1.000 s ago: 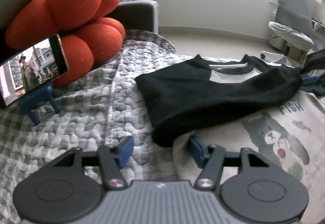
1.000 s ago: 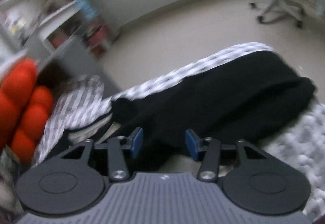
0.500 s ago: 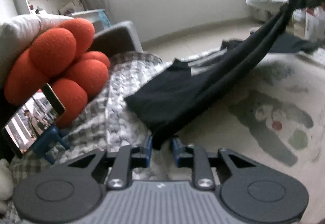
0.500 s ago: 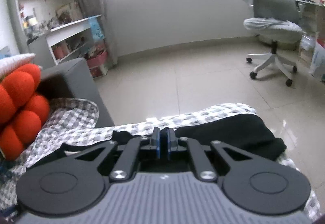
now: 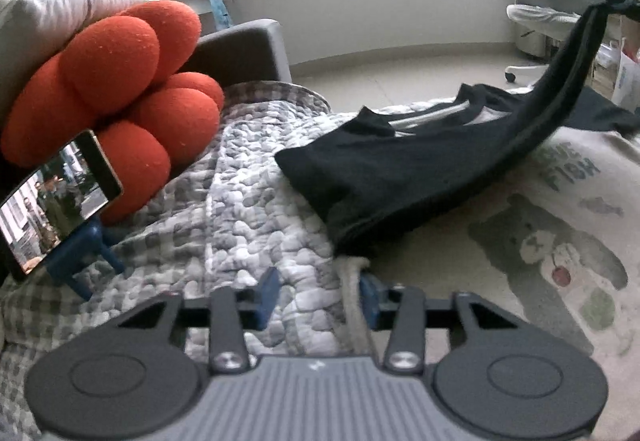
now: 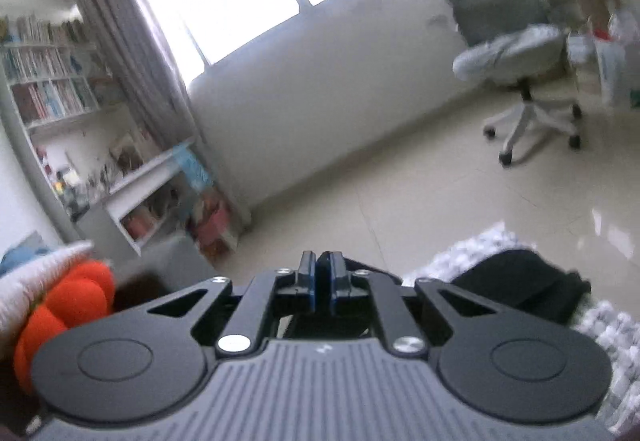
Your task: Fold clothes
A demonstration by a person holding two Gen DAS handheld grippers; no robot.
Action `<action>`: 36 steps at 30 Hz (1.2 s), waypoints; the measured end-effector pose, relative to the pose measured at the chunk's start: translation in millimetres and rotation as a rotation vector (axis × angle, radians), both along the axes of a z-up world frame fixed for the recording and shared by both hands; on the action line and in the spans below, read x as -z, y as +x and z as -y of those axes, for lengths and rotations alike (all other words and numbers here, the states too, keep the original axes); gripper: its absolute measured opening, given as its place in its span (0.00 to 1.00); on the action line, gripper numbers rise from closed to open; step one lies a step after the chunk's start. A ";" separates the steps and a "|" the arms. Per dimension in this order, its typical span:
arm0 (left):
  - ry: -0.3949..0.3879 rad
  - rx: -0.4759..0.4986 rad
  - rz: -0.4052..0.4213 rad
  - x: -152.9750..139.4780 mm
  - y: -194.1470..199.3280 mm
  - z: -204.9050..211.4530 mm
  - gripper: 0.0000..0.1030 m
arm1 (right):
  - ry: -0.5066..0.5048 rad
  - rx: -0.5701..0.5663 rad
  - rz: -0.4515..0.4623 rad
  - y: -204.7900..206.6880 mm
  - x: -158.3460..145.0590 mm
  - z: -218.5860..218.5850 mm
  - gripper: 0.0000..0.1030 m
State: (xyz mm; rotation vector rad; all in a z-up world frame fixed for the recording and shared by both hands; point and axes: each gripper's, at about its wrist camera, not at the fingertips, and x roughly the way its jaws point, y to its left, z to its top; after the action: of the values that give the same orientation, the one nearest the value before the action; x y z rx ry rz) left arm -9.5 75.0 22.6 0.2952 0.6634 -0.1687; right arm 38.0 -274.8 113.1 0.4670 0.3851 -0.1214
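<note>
Cream bear-print shirt (image 5: 560, 241) with black sleeves, spread on the bed.
One black sleeve (image 5: 440, 165) lies across its chest, its far end lifted taut towards the bed's right edge.

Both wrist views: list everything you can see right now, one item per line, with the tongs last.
Shirt: one, cream with a bear print and black sleeves, flat on the quilt.
Black sleeve: one, pulled up taut toward the upper right.
Quilt: one, grey and white check, covering the sofa.
Knot cushion: one, orange-red, far left.
Pillow: one, off-white, behind the cushion.
Phone: one, screen lit, on a blue stand, left.
Office chair: one, grey with white base, right on the tiled floor.
Bookshelf: one, white, left wall.
Curtain: one, grey, by the window.
Left tongs: open, low over the shirt's edge.
Right tongs: shut, raised, pinching the sleeve end.
</note>
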 end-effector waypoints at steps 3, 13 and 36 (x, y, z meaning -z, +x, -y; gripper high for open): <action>-0.032 -0.027 -0.014 -0.7 -0.8 -4.0 0.28 | -0.028 0.009 -0.029 4.2 3.9 -2.9 0.08; -0.127 -0.011 0.017 -16.4 -11.4 -13.7 0.38 | 0.039 0.013 -0.093 4.2 12.6 7.3 0.08; -0.351 -0.320 -0.056 10.7 11.5 -67.7 0.02 | -0.106 -0.072 -0.273 21.2 31.3 -9.3 0.09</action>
State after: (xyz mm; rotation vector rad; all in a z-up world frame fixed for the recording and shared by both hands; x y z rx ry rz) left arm 2.0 142.7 11.8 -0.1543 0.7145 0.0147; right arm 59.2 -265.5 81.8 0.3322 0.6591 -0.1355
